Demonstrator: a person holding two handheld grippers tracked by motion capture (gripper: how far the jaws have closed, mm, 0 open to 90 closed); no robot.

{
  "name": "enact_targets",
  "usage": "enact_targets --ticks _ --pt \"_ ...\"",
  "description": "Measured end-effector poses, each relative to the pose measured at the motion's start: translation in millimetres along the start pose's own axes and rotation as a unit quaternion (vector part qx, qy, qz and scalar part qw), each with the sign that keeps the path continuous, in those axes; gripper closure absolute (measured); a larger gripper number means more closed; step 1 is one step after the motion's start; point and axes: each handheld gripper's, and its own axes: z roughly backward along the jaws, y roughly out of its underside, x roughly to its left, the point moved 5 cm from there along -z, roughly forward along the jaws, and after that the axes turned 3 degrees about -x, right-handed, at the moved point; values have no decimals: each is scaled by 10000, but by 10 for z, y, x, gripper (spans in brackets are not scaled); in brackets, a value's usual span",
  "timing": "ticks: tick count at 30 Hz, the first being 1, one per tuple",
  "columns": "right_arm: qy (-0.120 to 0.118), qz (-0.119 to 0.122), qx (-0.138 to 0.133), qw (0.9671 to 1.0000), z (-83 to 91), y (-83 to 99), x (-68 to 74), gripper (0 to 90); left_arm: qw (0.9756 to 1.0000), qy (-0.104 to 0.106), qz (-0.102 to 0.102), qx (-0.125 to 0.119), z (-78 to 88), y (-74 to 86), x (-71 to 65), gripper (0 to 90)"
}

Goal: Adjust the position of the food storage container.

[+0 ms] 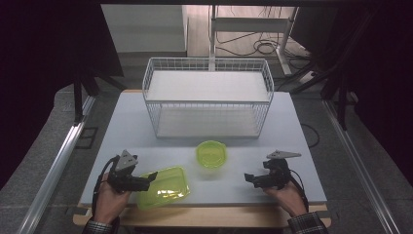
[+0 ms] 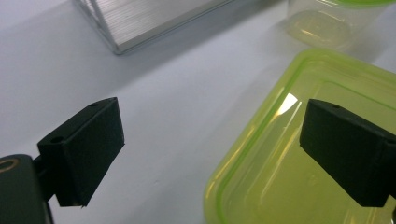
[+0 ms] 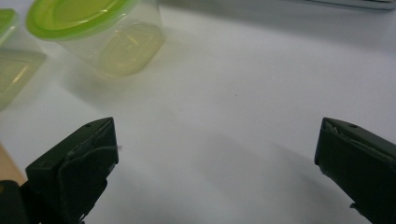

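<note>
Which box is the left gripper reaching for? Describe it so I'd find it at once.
Start at the white wire basket at the back of the grey table. In front of it, near the table's front edge, lies the flat box, with the open left gripper at its corner. It is rectangular with a lime-green lid, while the tub beside it is smaller and round.
</note>
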Motion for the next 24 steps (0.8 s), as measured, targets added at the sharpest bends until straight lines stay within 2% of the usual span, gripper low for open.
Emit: enact_targets --ticks 3,5,8,11,16,20,22,24 --pt "171 22 58 9998 38 -8 -27 19 9999 10 108 -25 3 4 14 53" --pt "210 17 66 9998 43 -12 -35 31 10000 15 91 -18 -1 5 10 49" --pt "320 19 135 9994 48 -21 -21 94 9999 87 65 -32 -19 4 -21 43" --pt "330 37 210 9992 28 -12 -3 130 10000 38 -38 -16 -42 6 -47 42" --pt "304 62 265 9992 14 -4 3 183 10000 -14 -10 -89 -41 16 -28 34" --pt "289 131 264 9991 14 -16 18 217 9998 2 -63 -167 -28 8 -41 36" --pt "271 193 242 9992 18 -37 35 243 9998 60 -175 -29 -26 2 -79 43" --pt "269 191 239 9992 20 -45 44 250 9997 69 -230 6 -26 -1 -97 46"
